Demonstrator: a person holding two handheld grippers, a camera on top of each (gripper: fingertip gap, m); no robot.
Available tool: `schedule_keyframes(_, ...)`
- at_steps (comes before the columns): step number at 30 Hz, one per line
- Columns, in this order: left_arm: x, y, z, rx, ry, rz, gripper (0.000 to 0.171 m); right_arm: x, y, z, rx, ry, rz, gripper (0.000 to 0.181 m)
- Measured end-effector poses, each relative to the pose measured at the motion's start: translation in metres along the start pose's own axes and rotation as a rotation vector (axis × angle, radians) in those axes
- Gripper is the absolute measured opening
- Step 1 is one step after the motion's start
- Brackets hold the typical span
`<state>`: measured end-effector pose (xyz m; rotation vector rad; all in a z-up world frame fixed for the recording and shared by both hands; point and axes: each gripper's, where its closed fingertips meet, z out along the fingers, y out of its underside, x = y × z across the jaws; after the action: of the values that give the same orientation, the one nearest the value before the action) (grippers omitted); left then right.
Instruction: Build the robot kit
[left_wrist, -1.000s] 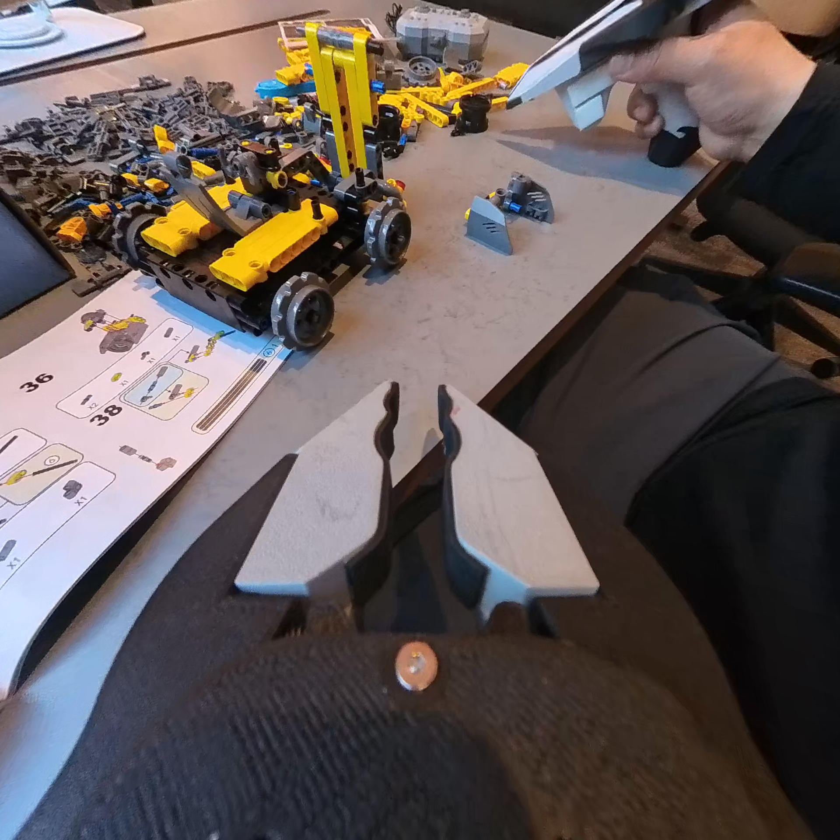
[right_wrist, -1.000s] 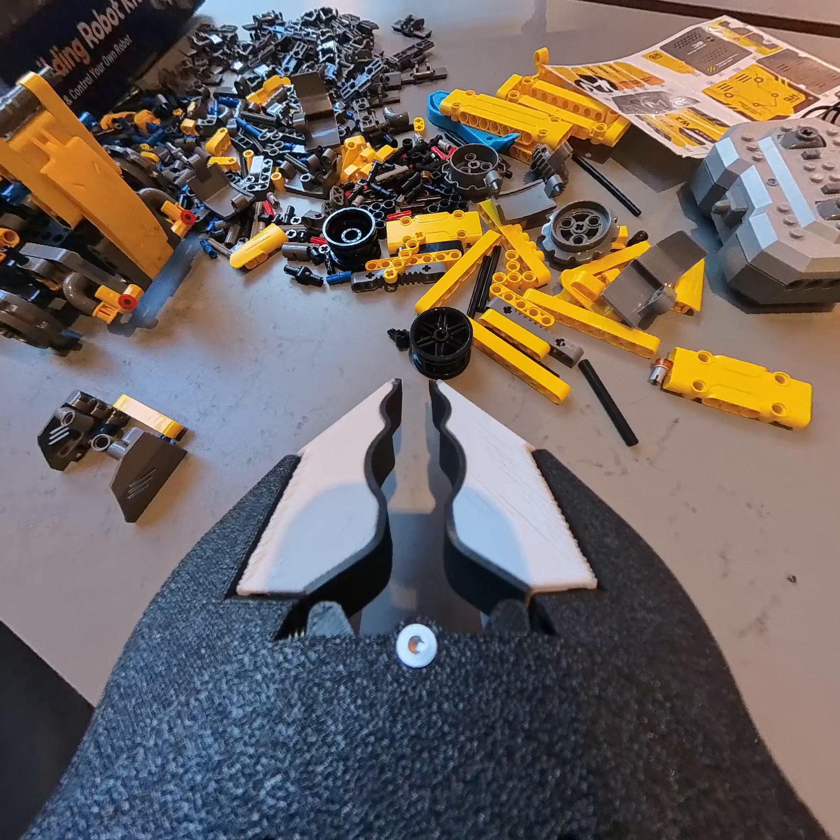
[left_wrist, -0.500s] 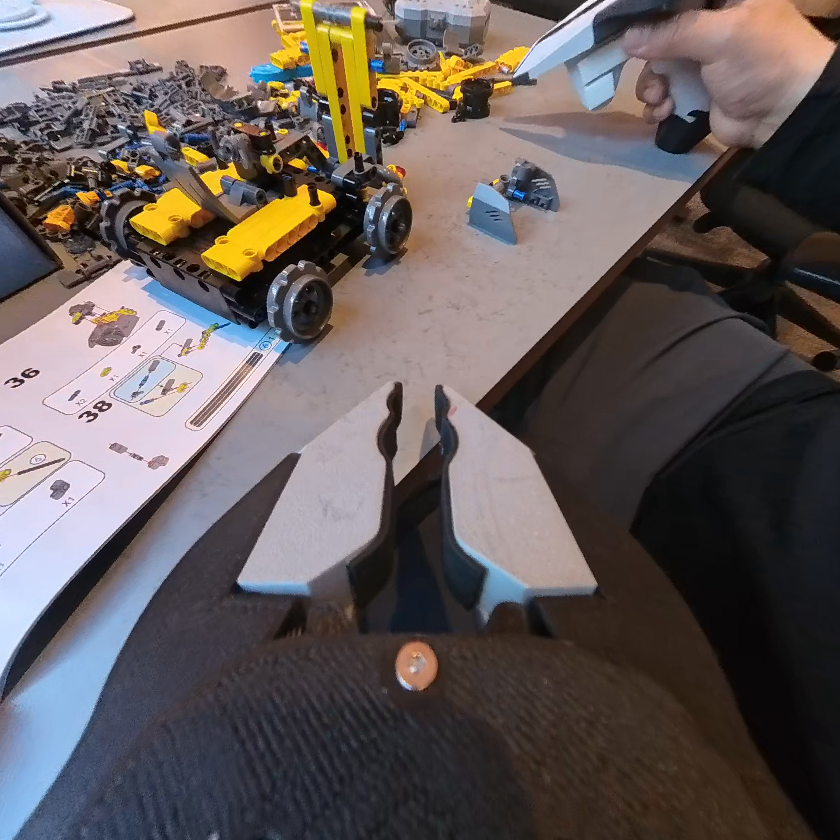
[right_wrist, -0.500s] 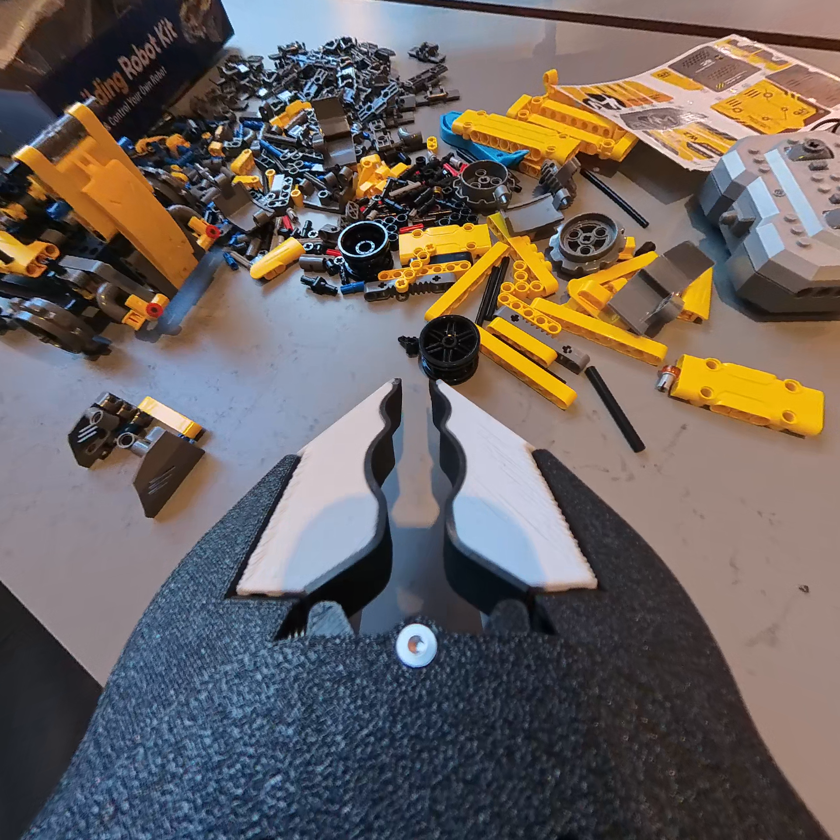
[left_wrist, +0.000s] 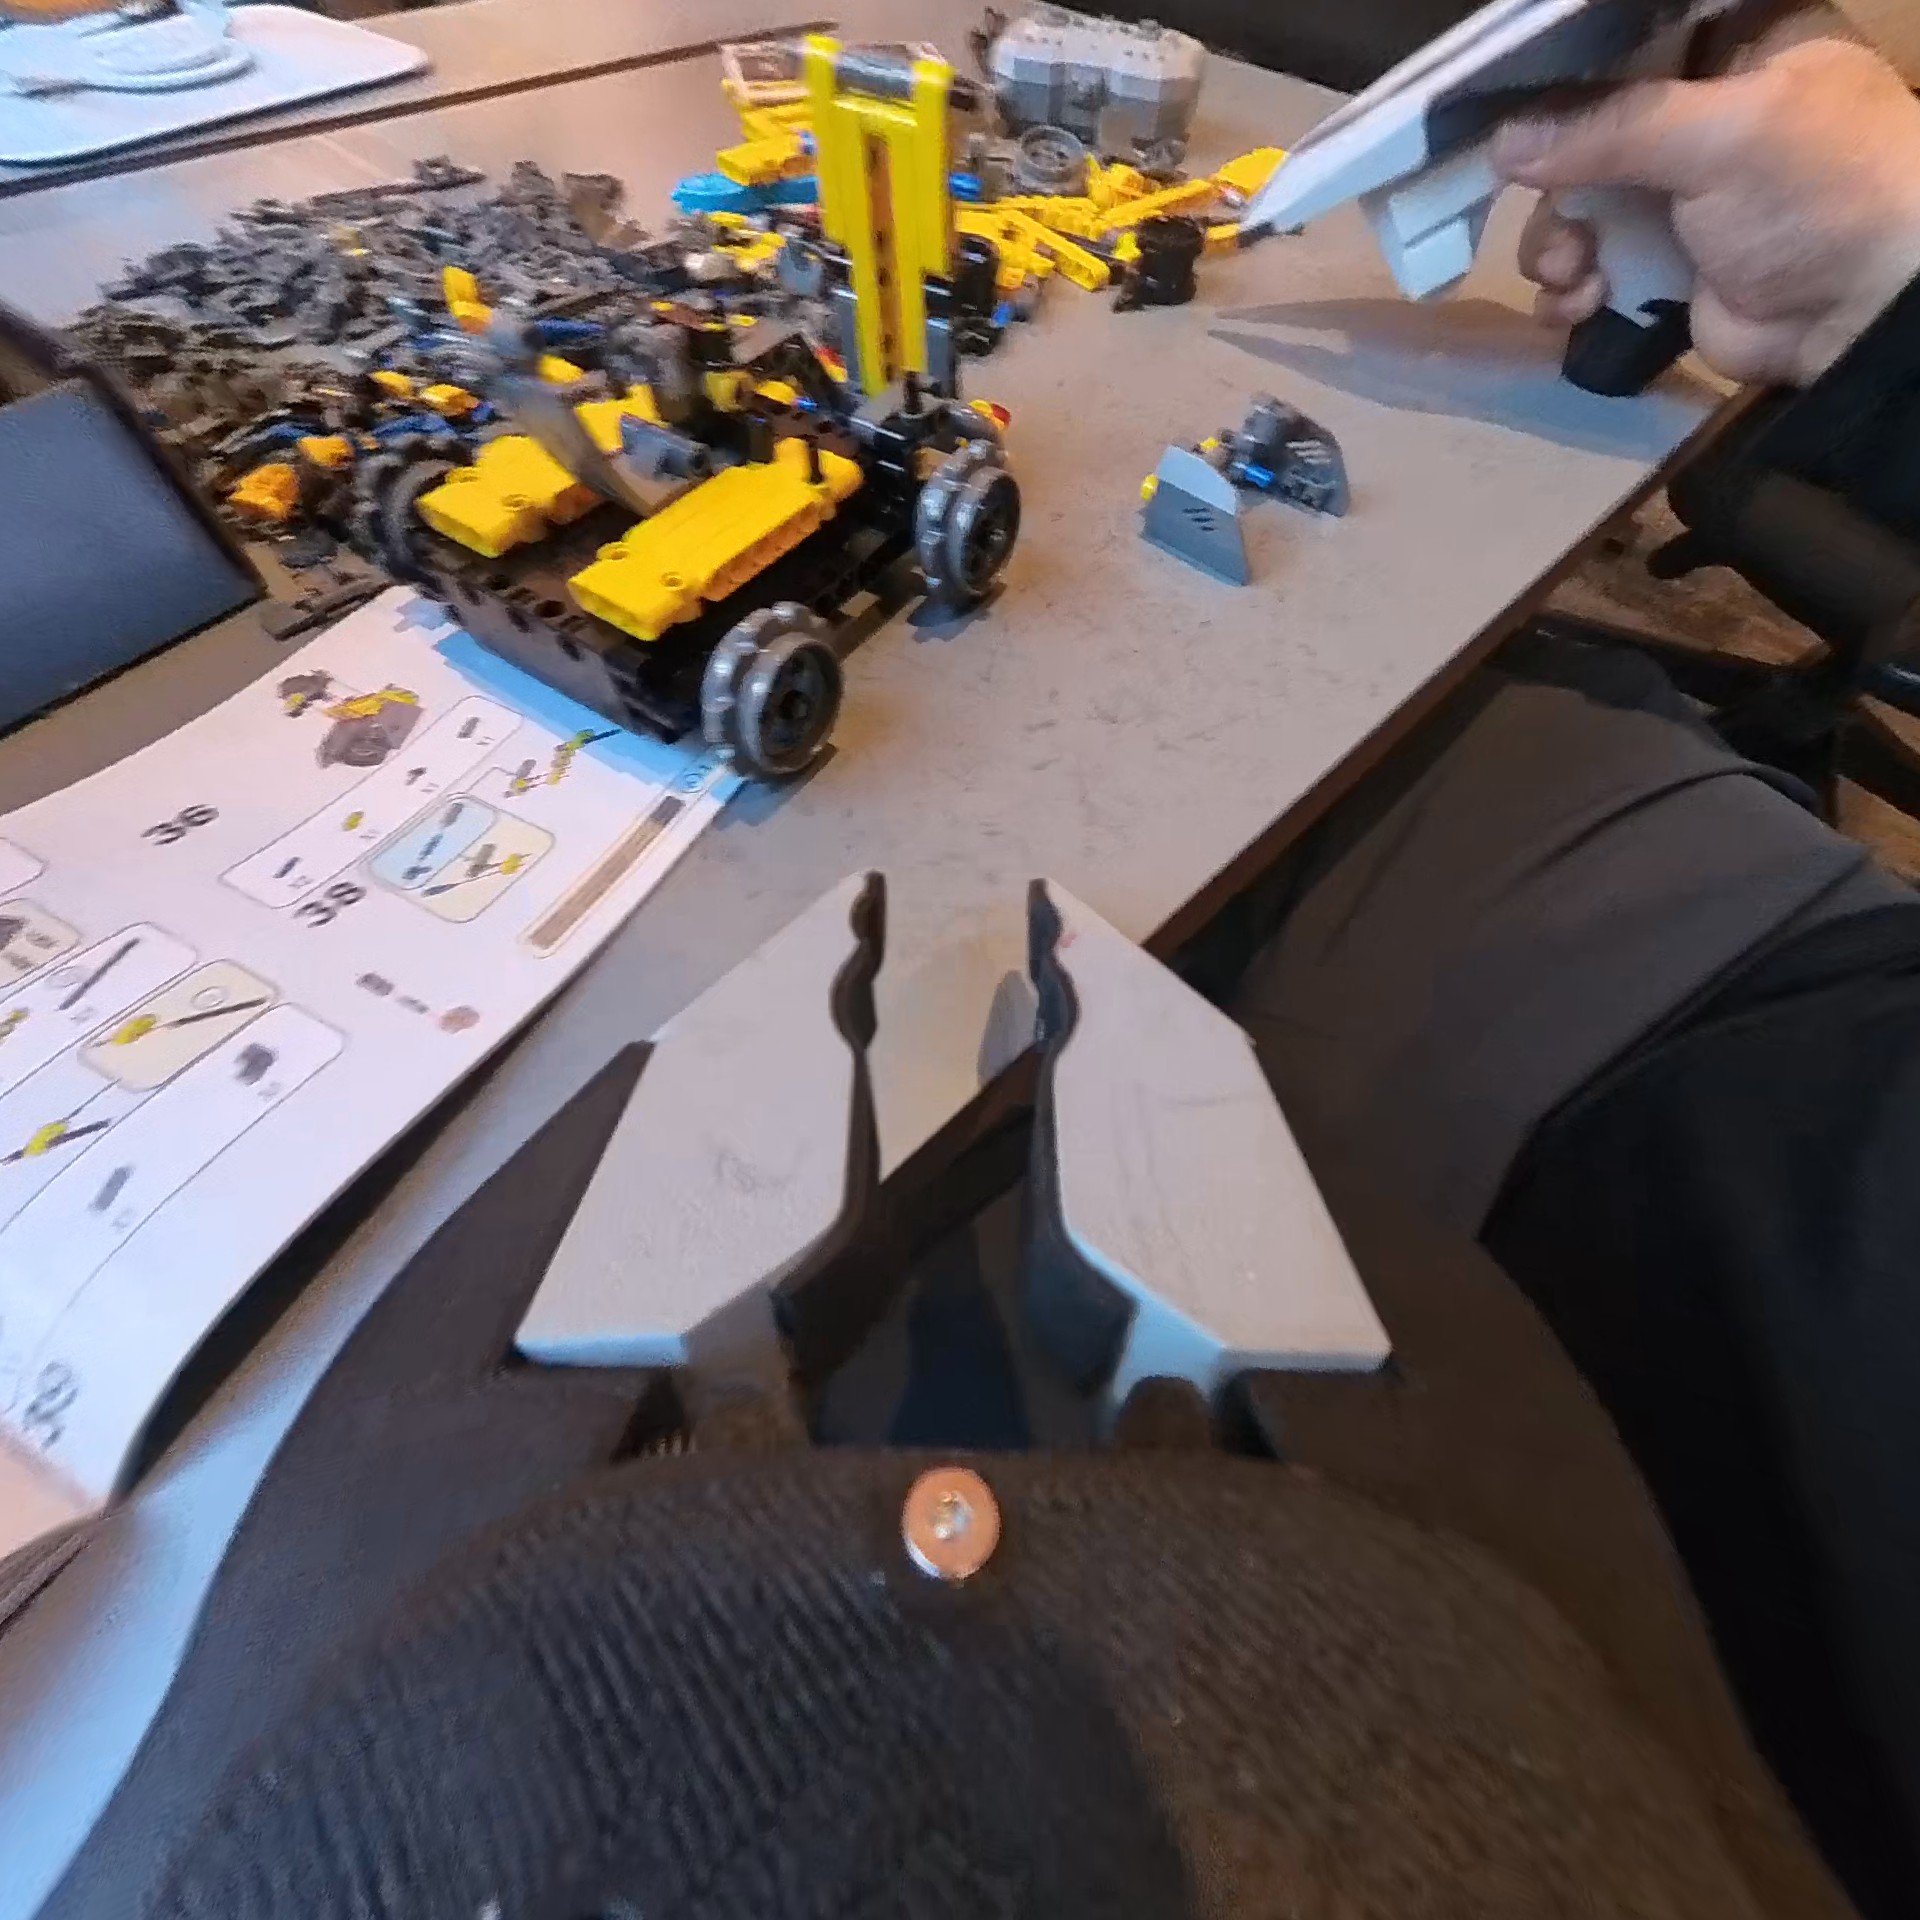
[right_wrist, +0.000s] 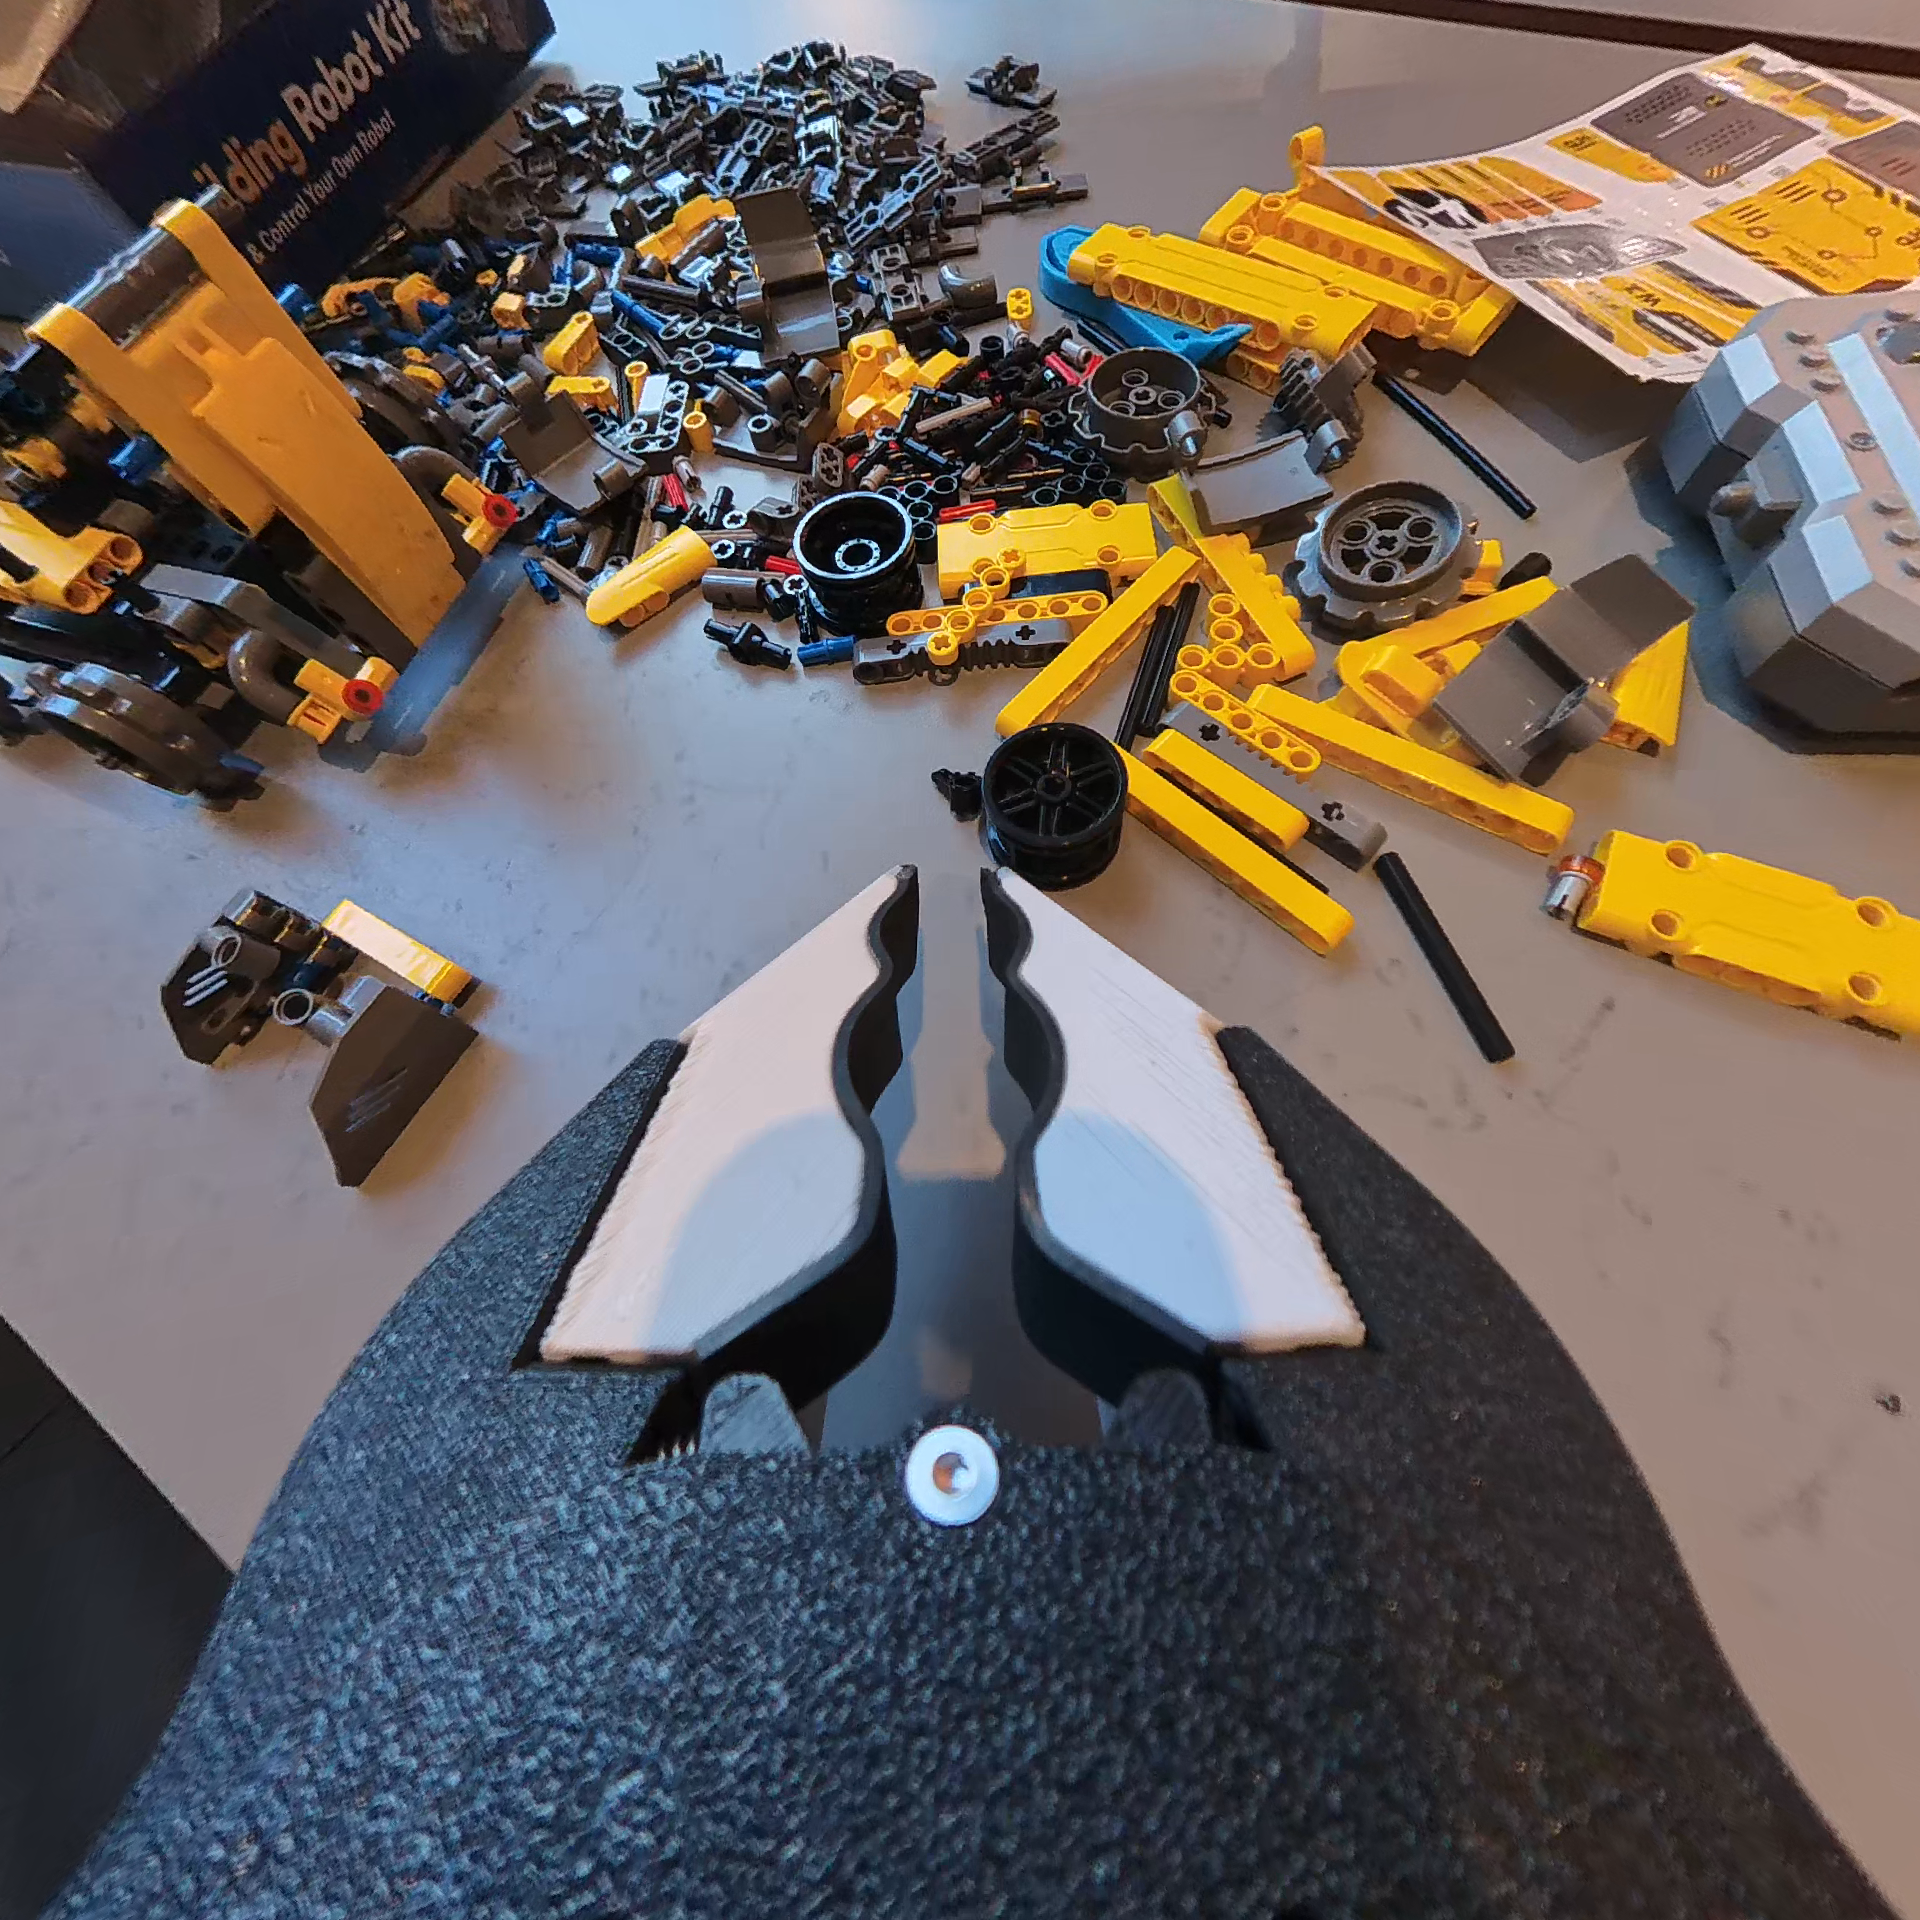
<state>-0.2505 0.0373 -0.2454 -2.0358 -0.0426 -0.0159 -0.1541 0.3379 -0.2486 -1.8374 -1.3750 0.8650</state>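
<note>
Surface: grey surface (right_wrist: 644, 790), bricks scattered (mostly 12 o'clock).
Left gripper (left_wrist: 951, 894): jaws just widened, empty.
Right gripper (right_wrist: 948, 878): jaws narrowly parted, empty, black wheel (right_wrist: 1055, 795) at 1 o'clock.

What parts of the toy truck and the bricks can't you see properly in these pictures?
- Toy truck, left wrist view: blurred, so its small parts cannot be told apart.
- Toy truck, right wrist view: cut off by the left edge; only one yellow end shows.
- Grey block, right wrist view: cut off by the right edge.
- Dark brick pile, left wrist view: too small and blurred to sort.
- Table edge, left wrist view: hidden behind the left claw.
</note>
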Motion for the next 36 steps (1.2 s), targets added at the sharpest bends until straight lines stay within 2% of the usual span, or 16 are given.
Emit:
schedule_keyframes(2, -0.022, -0.003, -0.01, 0.015, -0.089, -0.042, 0.042, -0.001, -0.001, 0.001, 0.002, -0.002, -0.003, 0.012)
schedule_keyframes(6, -0.091, -0.009, -0.071, 0.073, -0.346, -0.165, 0.049, -0.002, -0.006, -0.004, 0.046, -0.02, 0.01, 0.013)
schedule_keyframes(8, -0.13, 0.008, -0.114, 0.049, -0.496, -0.219, 0.056, -0.007, -0.014, -0.009, 0.104, -0.038, 0.024, 0.013)
schedule_keyframes(10, -0.158, 0.037, -0.151, -0.023, -0.6, -0.296, 0.067, -0.028, -0.031, -0.018, 0.201, -0.121, 0.071, 0.014)
schedule_keyframes(11, -0.168, 0.049, -0.165, -0.041, -0.63, -0.354, 0.067, -0.045, -0.039, -0.022, 0.231, -0.174, 0.082, 0.023)
schedule_keyframes(13, -0.17, 0.057, -0.177, -0.005, -0.553, -0.432, 0.064, -0.095, -0.058, -0.028, 0.25, -0.296, 0.03, 0.033)
schedule_keyframes(15, -0.164, 0.05, -0.175, 0.06, -0.412, -0.433, 0.083, -0.161, -0.07, -0.027, 0.226, -0.41, -0.137, 0.038)
schedule_keyframes(19, -0.149, 0.061, -0.154, 0.013, -0.264, -0.477, 0.087, -0.264, -0.073, -0.019, 0.151, -0.529, -0.45, 0.057)
schedule_keyframes(21, -0.151, 0.076, -0.145, -0.042, -0.307, -0.458, 0.085, -0.306, -0.074, -0.019, 0.138, -0.636, -0.474, 0.057)
schedule_keyframes(23, -0.149, 0.072, -0.145, -0.003, -0.31, -0.431, 0.079, -0.341, -0.07, -0.013, 0.091, -0.734, -0.501, 0.058)
schedule_keyframes(25, -0.135, 0.054, -0.149, 0.113, -0.257, -0.376, 0.079, -0.368, -0.064, 0.003, 0.047, -0.775, -0.572, 0.058)
schedule_keyframes(26, -0.135, 0.048, -0.158, 0.178, -0.291, -0.333, 0.078, -0.381, -0.061, 0.013, 0.019, -0.8, -0.597, 0.056)
schedule_keyframes(28, -0.149, 0.053, -0.185, 0.256, -0.422, -0.309, 0.073, -0.408, -0.058, 0.033, -0.03, -0.863, -0.602, 0.042)
schedule_keyframes(31, -0.188, 0.084, -0.227, 0.262, -0.561, -0.44, 0.068, -0.441, -0.066, 0.067, -0.055, -0.884, -0.589, 0.022)
schedule_keyframes(33, -0.214, 0.105, -0.248, 0.221, -0.612, -0.489, 0.066, -0.463, -0.074, 0.089, -0.053, -0.874, -0.605, 0.021)
schedule_keyframes(36, -0.227, 0.105, -0.253, 0.203, -0.546, -0.456, 0.063, -0.504, -0.078, 0.111, -0.079, -0.907, -0.663, 0.029)
